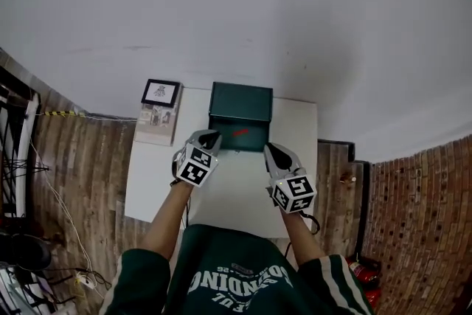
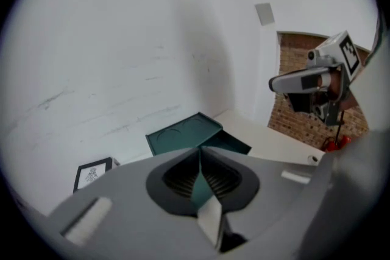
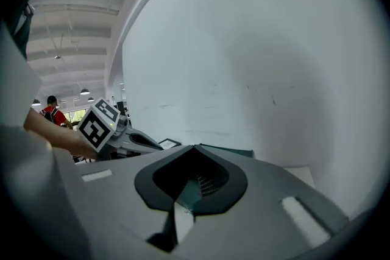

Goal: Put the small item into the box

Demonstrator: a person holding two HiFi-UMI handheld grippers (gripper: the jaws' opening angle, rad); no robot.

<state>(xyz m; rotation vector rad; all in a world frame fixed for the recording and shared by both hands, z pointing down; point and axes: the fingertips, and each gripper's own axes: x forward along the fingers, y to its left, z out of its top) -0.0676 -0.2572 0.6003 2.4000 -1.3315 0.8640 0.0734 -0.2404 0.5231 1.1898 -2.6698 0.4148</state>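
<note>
- Left gripper: jaws pressed together, nothing between them, as its own view shows. Tip sits just beside the left front corner of the box.
- Right gripper: jaws likewise together and empty. It hangs over the white table, near the box's right front corner but a little further back than the left.
- Small red item: lies on the floor of the open box, left of its middle. It is too small to identify further.
- Key relation: the item lies ahead and slightly right of the left gripper, and ahead and left of the right one. The left gripper is the nearer.
- Long axis of the item runs roughly across the box, tilted up a little toward the right.
- Box: dark green, lid thrown back and leaning toward the wall. Nothing but the red item shows inside.
- Judgement: placement looks complete, since the item rests inside and neither gripper holds anything. If anything remains, it would likely be closing the lid, which the left gripper is best placed to reach.
- Off to the left: a framed picture stands at the wall, well apart from the box.
</note>
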